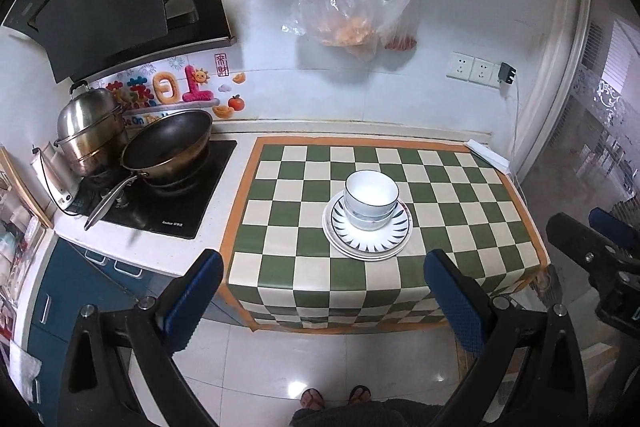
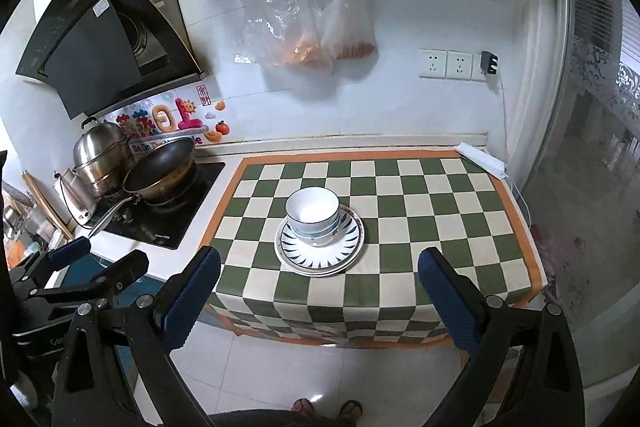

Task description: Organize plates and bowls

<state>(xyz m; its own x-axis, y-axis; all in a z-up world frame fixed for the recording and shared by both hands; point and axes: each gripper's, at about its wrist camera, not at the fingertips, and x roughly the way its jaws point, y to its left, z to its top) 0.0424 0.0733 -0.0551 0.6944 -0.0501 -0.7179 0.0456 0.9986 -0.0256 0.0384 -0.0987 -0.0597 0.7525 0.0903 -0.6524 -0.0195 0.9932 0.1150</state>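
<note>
white floor tiles (image 1: 280,367) lie right under you, and your toes in sandals (image 2: 326,407) peek out at the bottom of both views. your left gripper (image 1: 320,301) and your right gripper (image 2: 318,297) hang over the floor, in front of the counter edge. both have their blue fingers (image 1: 192,301) spread wide apart, and both hold nothing.

next comes the green and white checkered cloth (image 1: 460,219) on the counter. its front edge hangs down over the side. if a finger catches that flap, you may drag the cloth, and everything on it slides too.

near the middle of the cloth sit the plates (image 1: 367,241), stacked flat. the bowls (image 1: 371,201) sit nested on top of them. it looks like the dishes are already in one neat pile, so i think little is left to do.

the pile is tall. if you bump the top bowl from the side, it may tip and roll off. if you pinch only a thin rim, the bowl may slip, since it looks smooth. your two grippers are close side by side, so they may knock together.

farther left, the pan (image 1: 168,143) handle sticks out toward you from the black stove (image 1: 176,203). a wide swing could hit it. the silver pot (image 1: 88,131) stands behind it. plastic bags (image 1: 352,11) hang on the far white wall.
</note>
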